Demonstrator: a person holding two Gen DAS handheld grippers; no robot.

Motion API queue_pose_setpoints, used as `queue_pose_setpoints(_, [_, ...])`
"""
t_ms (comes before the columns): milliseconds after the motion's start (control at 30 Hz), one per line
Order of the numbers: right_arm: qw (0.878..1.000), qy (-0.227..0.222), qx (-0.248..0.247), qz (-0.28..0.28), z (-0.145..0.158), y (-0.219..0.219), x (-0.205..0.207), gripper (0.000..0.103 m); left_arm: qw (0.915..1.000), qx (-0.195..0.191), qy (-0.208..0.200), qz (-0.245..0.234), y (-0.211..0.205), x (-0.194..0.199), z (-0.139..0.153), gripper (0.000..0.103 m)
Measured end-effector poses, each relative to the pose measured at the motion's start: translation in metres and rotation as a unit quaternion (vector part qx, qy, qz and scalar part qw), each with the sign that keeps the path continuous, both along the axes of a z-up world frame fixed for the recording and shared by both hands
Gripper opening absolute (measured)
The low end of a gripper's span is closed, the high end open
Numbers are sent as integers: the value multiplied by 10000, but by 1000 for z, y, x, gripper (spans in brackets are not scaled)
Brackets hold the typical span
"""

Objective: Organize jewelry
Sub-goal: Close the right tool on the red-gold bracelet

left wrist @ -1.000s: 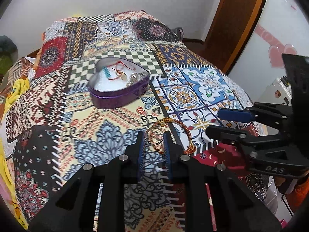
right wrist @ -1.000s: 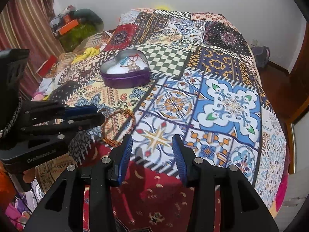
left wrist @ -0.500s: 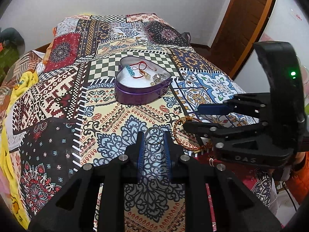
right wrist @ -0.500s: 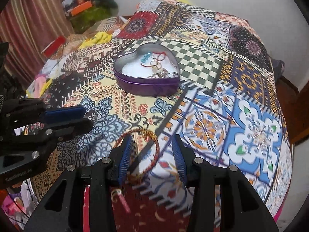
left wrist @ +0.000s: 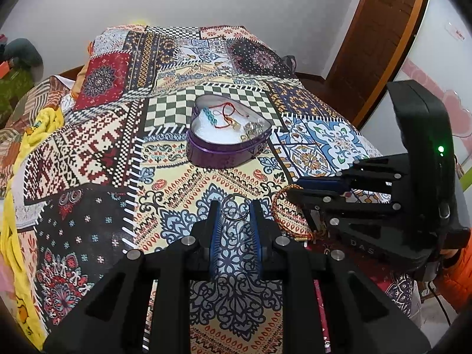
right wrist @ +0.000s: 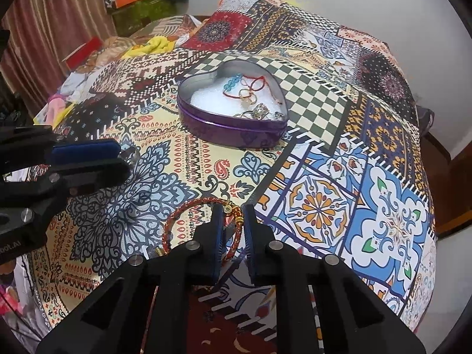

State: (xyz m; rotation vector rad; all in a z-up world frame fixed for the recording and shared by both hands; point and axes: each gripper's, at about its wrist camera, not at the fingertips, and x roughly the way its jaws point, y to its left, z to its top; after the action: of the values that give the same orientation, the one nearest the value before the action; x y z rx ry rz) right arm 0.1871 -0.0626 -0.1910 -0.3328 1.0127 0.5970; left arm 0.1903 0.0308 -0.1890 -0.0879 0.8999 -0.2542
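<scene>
The left gripper holds a thin metal ring pinched between its narrowly set fingers, above the patchwork bedspread. Just beside it, the right gripper has its fingers nearly closed around the clasp end of a red-and-gold braided bracelet; whether it is lifted I cannot tell. Farther on sits the open purple heart-shaped tin, already holding jewelry. Carry each piece level over the rim, and release low onto the white lining.
</scene>
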Motion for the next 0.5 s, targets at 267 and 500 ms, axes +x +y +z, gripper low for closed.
queue_pose_setpoints(267, [9992,-242,259,-162,23,-8,-2,12,9998,24,-210,71,5,-2,18,18])
queue_pose_setpoints(500, [9972,-449,496,-320,44,-12,5,12,9992,8,-370,142,11,2,30,18])
